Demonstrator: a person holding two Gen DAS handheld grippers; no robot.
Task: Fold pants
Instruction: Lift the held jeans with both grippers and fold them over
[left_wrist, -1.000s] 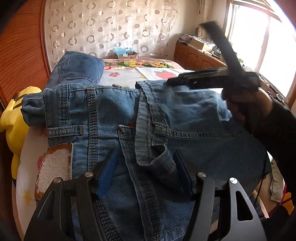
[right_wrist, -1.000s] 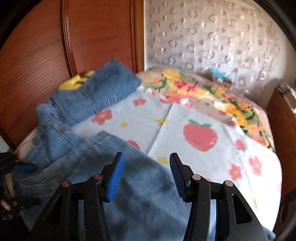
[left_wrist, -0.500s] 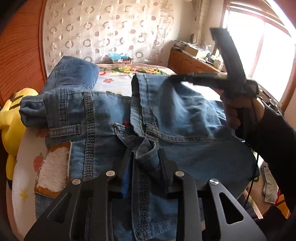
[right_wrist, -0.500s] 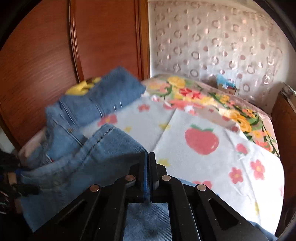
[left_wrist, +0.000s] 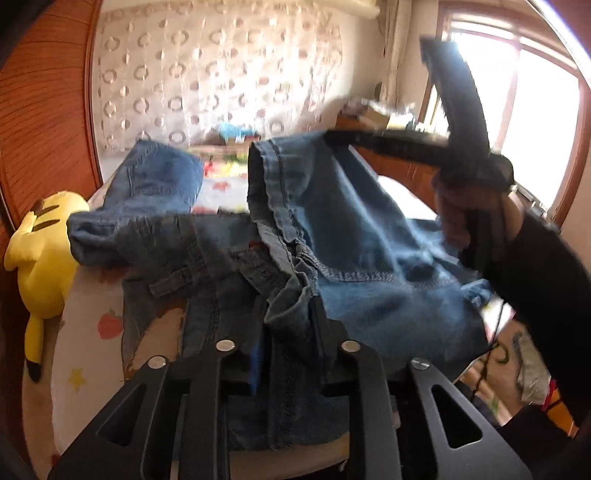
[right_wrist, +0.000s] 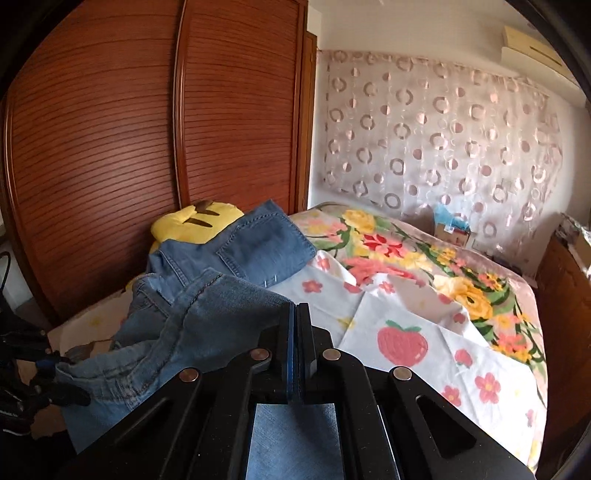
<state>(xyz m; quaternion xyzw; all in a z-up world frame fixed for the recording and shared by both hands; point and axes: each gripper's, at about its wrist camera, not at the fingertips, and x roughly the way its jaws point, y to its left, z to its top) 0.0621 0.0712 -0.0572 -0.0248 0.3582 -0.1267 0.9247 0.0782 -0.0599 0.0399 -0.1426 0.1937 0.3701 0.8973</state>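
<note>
Blue denim pants (left_wrist: 351, 240) lie bunched across the near end of a bed. My left gripper (left_wrist: 288, 325) has a thick fold of the waistband between its pads, and its jaws are closing on it. A hand (left_wrist: 476, 221) holds my right gripper (left_wrist: 332, 136), which is shut on the pants' upper edge and holds that edge raised off the bed. In the right wrist view the right gripper (right_wrist: 295, 317) has its pads together, with the pants (right_wrist: 221, 306) draped to the left and under the jaws. One pant leg (right_wrist: 258, 243) lies folded farther back.
A yellow plush toy (left_wrist: 40, 240) sits at the bed's left edge against a wooden wardrobe (right_wrist: 110, 147). The flowered bedsheet (right_wrist: 406, 332) stretches back to a small box (right_wrist: 450, 229) by the curtain. A wooden cabinet (left_wrist: 399, 170) and a window stand on the right.
Both grippers went from open to closed on the denim. The right one has risen and pulled the pants' edge up; the left has lifted the waistband fold a little.
</note>
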